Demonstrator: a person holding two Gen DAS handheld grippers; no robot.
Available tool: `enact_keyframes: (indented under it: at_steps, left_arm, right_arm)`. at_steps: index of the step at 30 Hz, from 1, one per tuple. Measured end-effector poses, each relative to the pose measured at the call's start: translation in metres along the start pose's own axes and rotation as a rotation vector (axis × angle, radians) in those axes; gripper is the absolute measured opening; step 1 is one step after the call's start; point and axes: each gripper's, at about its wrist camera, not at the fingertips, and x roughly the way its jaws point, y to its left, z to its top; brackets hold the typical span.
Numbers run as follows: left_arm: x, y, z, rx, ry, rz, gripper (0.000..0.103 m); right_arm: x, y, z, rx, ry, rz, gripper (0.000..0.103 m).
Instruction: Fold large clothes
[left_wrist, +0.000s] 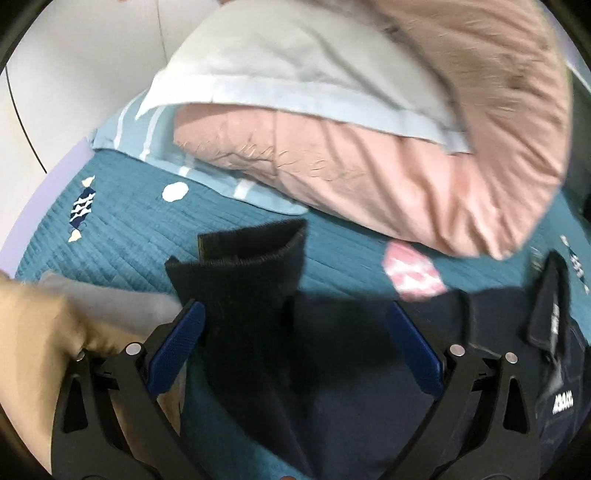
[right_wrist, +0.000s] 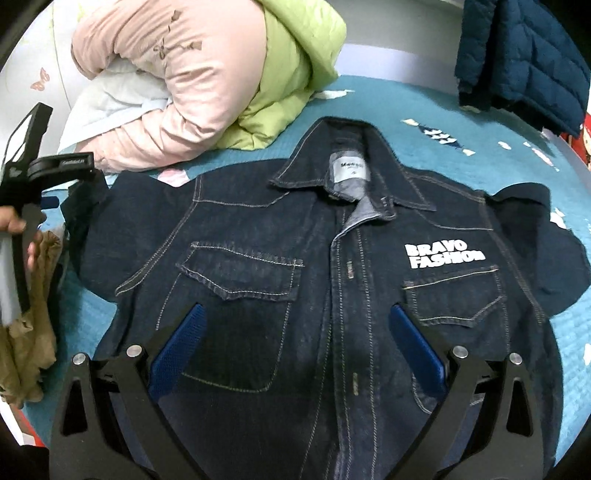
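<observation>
Bed cover (right_wrist: 388, 99): teal quilted surface with small printed shapes; bare strips show beyond the collar and along the right edge.
Denim jacket (right_wrist: 303, 280): lies flat and front-up on the bed cover, collar toward the far side, white lettering on one chest panel, both sleeves spread outward.
Bedding pile (right_wrist: 192, 74): pink, pale blue and green bedding heaped at the far left, close to the jacket's shoulder.
Padded coat (right_wrist: 524, 59): dark blue, at the far right edge, well apart from the jacket.
Tan garment (right_wrist: 29, 332): bunched at the left edge beside the sleeve.
Right gripper (right_wrist: 295, 347): jaws spread wide, grasping nothing; it hovers over the jacket's lower front, pads flanking the button placket.
Left gripper (left_wrist: 295, 350): jaws spread wide, released; the sleeve cuff (left_wrist: 251, 266) stands up between the pads, contact not discernible because of blur.
Hand (right_wrist: 14, 225): grips the left gripper's handle at the left frame edge.
</observation>
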Motion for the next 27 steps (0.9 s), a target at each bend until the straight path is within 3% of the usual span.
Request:
enact_keyframes:
  at_steps: [5,7,11,12,13,14,15,18,20,27]
  left_arm:
    - [0.028,0.018,0.017,-0.063,0.014,0.003,0.098]
    - [0.043,0.029,0.022,-0.082,0.062,0.013,0.098]
    - [0.071,0.031,0.021,-0.024,0.166,0.101,0.097]
    - [0.073,0.032,0.021,-0.021,0.163,0.096,0.095]
    - [0.071,0.033,0.02,-0.023,0.15,0.096,0.08]
    - [0.072,0.034,0.019,-0.027,0.151,0.073,0.068]
    - [0.072,0.035,0.018,-0.032,0.155,0.059,0.066]
    - [0.069,0.04,0.016,-0.047,0.147,0.02,0.04]
    - [0.058,0.048,0.016,-0.094,0.122,-0.046,0.026]
    - [-0.038,0.04,0.014,-0.131,-0.089,-0.287,0.02]
  right_arm:
    - [0.009,-0.003,-0.002,0.009,0.013,0.005,0.096]
    - [0.011,-0.004,-0.002,0.007,0.017,0.006,0.096]
    - [0.015,-0.005,-0.002,0.016,0.023,0.011,0.096]
    - [0.015,-0.005,-0.002,0.015,0.02,0.008,0.096]
    - [0.015,-0.005,-0.002,0.014,0.018,0.005,0.096]
    - [0.015,-0.005,-0.001,0.013,0.018,0.004,0.096]
    - [0.015,-0.005,-0.001,0.013,0.018,0.004,0.096]
    - [0.013,-0.003,0.001,0.009,0.015,0.002,0.096]
    - [0.011,-0.001,0.002,0.007,0.009,0.001,0.096]
    - [0.009,0.015,0.013,0.013,-0.004,0.038,0.096]
